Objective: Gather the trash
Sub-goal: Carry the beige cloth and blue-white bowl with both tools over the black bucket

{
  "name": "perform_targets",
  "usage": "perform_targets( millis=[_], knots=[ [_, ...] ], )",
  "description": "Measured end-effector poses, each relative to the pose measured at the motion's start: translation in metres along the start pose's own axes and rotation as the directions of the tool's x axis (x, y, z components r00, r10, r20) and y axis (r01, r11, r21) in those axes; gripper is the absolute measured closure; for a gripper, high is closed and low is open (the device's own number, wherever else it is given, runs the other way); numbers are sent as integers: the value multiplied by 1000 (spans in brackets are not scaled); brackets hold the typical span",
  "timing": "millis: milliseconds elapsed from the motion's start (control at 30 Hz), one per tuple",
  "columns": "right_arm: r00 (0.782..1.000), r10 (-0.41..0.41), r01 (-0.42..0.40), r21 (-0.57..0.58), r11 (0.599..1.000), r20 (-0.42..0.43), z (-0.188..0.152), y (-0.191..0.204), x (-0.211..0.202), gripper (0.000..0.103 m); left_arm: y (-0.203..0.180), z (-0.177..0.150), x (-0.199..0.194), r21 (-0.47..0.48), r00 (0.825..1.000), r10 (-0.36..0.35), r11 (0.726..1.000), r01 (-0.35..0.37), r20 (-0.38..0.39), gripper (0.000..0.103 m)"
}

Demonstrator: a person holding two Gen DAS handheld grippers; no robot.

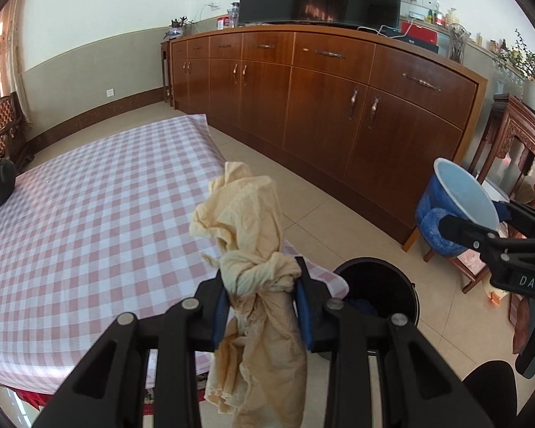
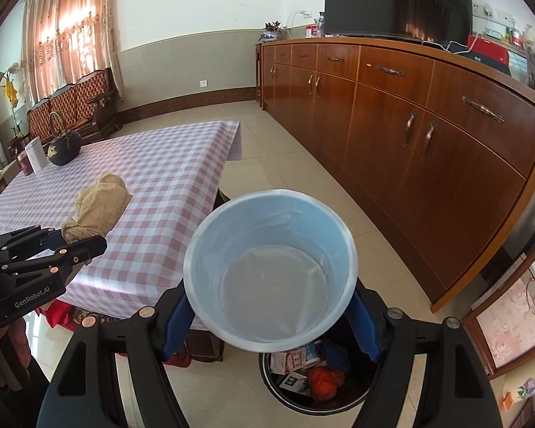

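Two pieces of trash are in our grip at once. In the left wrist view, our left gripper (image 1: 262, 294) is clamped on a crumpled cream cloth (image 1: 248, 235), its twisted middle pinched between the blue pads (image 1: 219, 315), with loose ends standing above and hanging below. It is held over the near edge of the checked tablecloth (image 1: 89, 214), and the black trash bin (image 1: 378, 285) stands on the floor just to the right. Further right we see our right gripper (image 1: 481, 219) closed on the blue paper cup (image 1: 460, 199).

In the right wrist view, the cup's open mouth (image 2: 271, 271) faces the camera, empty as far as we can tell, squeezed at its sides and held above the bin (image 2: 303, 385), which already holds wrappers and something red.

We judge the risks to be these: the cloth's trailing end could drape over the bin rim or catch the tablecloth, and a thin cup squeezed at its sides could buckle or drop beside the bin if released off-centre.
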State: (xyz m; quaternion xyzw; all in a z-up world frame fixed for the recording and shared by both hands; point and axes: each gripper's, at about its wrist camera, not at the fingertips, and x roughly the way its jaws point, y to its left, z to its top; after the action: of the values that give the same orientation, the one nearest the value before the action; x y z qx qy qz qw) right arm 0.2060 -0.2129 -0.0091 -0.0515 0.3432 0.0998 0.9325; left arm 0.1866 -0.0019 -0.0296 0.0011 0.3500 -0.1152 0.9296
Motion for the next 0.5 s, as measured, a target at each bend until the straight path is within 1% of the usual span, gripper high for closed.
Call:
perform_targets(
  millis=[267,367,500],
  knots=[
    [998,-57,59,48,997,-30,-29,-47,-10,26,-49,-3,19,48,995,-93,994,94,-23,69],
    [997,-71,74,68,995,-44,-42,-65,-9,26,-67,-8,30,62,990,-134,989,137,-48,69],
    [994,-78,84,93,992,-73,-60,-87,0,26,-92,-17,49,89,978,-184,977,193,-98,69]
  ],
)
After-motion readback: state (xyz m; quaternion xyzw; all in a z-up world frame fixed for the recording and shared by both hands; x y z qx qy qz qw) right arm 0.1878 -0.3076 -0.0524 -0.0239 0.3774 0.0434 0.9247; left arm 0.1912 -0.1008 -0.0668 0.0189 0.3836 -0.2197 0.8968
